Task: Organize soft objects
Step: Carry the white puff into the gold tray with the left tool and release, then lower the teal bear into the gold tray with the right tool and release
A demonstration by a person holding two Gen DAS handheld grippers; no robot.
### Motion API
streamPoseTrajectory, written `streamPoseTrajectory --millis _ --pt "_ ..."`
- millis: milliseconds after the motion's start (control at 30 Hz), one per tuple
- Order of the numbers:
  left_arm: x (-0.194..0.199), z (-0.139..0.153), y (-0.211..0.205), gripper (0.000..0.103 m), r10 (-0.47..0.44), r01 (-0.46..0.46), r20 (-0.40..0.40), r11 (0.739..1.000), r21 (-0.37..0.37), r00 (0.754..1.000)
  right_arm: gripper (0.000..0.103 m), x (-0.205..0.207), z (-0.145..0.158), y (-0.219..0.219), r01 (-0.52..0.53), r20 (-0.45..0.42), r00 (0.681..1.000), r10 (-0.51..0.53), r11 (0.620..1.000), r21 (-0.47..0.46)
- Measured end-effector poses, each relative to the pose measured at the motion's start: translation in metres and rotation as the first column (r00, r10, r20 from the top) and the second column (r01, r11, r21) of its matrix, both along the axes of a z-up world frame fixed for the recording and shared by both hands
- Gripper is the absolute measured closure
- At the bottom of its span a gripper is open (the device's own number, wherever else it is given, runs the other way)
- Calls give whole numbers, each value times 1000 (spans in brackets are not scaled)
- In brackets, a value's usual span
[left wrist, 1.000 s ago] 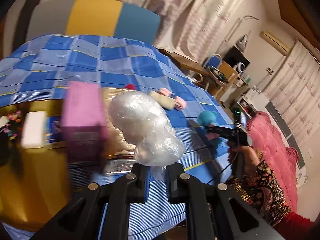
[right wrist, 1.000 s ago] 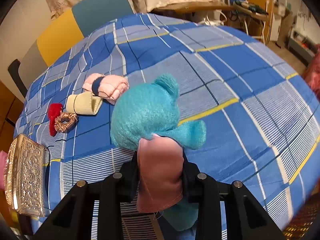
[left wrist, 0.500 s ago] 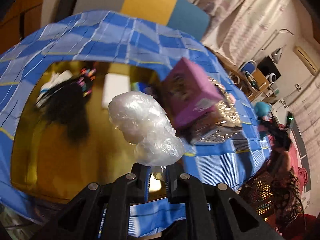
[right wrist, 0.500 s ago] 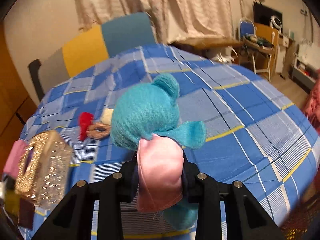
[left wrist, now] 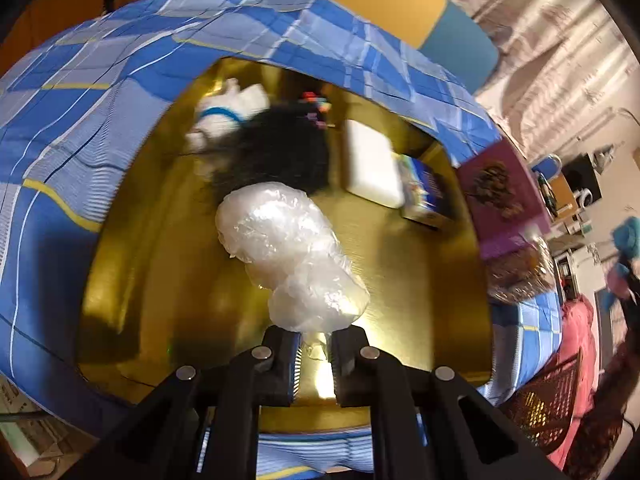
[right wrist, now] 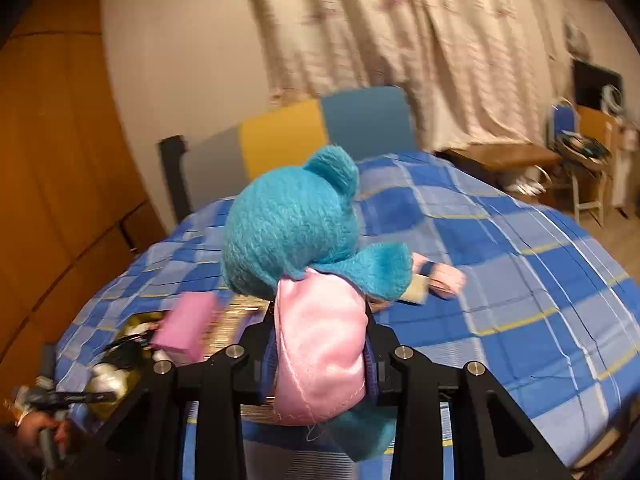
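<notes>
I have the crinkled plastic bundle (left wrist: 290,256) pinched in my left hand-held gripper (left wrist: 314,354), hanging over the yellow tray (left wrist: 420,280); I'd lower it onto bare tray before letting go. Only the right wrist view shows my right hand-held gripper (right wrist: 318,356) clamped on the blue plush toy (right wrist: 296,236), above the checked cloth (right wrist: 520,264).

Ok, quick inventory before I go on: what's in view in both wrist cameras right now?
plastic-wrapped bundle: 1, clear white, in left gripper, over tray
teal plush toy: 1, teal with pink cloth, in right gripper
gold tray: 1, on bed
black fluffy item: 1, in tray
white plush: 1, blue collar, tray far end
white block: 1, in tray
purple box: 1, beside tray
checked bedspread: 1, blue
left gripper: shut on bundle
right gripper: shut on toy
</notes>
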State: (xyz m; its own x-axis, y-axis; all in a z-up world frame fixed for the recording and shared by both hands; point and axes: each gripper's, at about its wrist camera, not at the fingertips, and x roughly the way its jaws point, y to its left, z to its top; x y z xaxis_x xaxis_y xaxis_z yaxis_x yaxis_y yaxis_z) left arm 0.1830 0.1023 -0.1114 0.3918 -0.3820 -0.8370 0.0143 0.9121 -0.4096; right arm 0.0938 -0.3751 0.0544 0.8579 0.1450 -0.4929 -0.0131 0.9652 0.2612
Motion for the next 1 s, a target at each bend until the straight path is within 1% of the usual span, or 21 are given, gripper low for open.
streamPoseTrajectory --millis 33,133,200,233,333,367,400,467,533,600,667,733,833,867,967,1000 --pt "2 -3 4 92 6 -7 -10 1000 -8 1000 68 -1 5 13 -36 3 999 36 999 5" --pt "7 -12 13 93 30 -29 -42 1000 12 999 68 -3 14 52 -133 12 991 133 991 2" --pt "10 -14 18 91 51 -49 -40 998 44 998 68 -4 16 74 -187 10 982 187 982 -5" --pt "11 -14 20 89 64 -62 -39 997 51 997 68 -3 16 90 -230 5 973 230 973 -3" --pt "14 -11 28 68 117 -117 -9 992 41 993 68 0 9 124 -312 -21 950 312 950 2" --pt "15 -8 29 67 135 -135 6 990 48 991 68 1 6 133 -336 -27 941 336 942 6" --pt "15 -7 29 66 134 -135 10 990 47 991 68 3 2 148 -368 -41 929 368 930 11" --pt "14 -2 28 62 126 -127 19 991 38 992 68 8 -7 163 -400 -68 914 401 916 22" --pt "9 5 28 61 121 -123 50 992 42 991 68 15 -18 184 -441 -105 890 443 897 42" --pt "0 16 30 61 125 -133 98 988 79 987 68 18 -29 200 -466 -135 873 469 883 55" --pt "-9 26 35 61 156 -173 148 979 107 977 68 24 -39 214 -481 -169 858 485 874 69" --pt "-19 33 44 61 194 -214 186 972 95 963 68 28 -50 224 -489 -203 845 495 868 81" --pt "-29 37 54 61 246 -267 214 961 74 945 68 40 -70 240 -499 -256 824 506 861 98" --pt "-34 37 57 61 266 -286 226 956 61 937 68 39 -72 245 -502 -266 818 509 859 100" --pt "-43 39 63 61 286 -307 243 951 48 927 68 46 -87 266 -509 -336 792 509 856 95" --pt "-45 39 63 61 288 -307 244 951 43 926 68 49 -89 271 -511 -347 788 508 855 90"
